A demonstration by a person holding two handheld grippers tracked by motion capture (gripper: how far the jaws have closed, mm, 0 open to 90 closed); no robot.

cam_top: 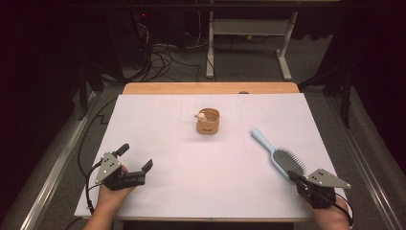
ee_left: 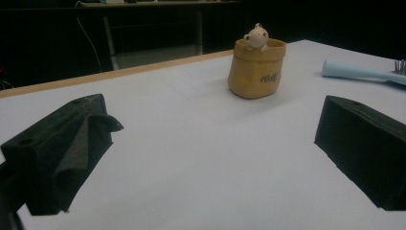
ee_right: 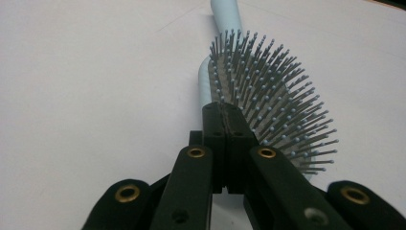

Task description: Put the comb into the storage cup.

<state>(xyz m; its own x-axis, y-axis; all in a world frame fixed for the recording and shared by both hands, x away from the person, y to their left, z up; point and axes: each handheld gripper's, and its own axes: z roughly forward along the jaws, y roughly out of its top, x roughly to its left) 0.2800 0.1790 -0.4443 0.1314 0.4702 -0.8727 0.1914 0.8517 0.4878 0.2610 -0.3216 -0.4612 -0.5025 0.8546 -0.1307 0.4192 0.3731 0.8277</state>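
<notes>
white sheeting covers the table (cam_top: 201,191), with a strip of bare wood at the far edge, well beyond both grippers. on it, just ahead of the right gripper (cam_top: 293,176), lies a pale blue hairbrush (cam_top: 277,155), bristles up, its handle pointing away from that gripper toward the middle of the table. the right gripper's jaws are clenched together with nothing between them, their tips at the near rim of the brush head (ee_right: 268,100); whether they touch it cannot be told. the left gripper (cam_top: 136,165) rests near the front left edge, jaws spread wide and released, nothing in them. ahead of it and off to its right, well apart, stands a small tan pot (ee_left: 256,69) shaped like a sack, upright, with a tiny cream animal figure (ee_left: 256,37) perched on its rim.
</notes>
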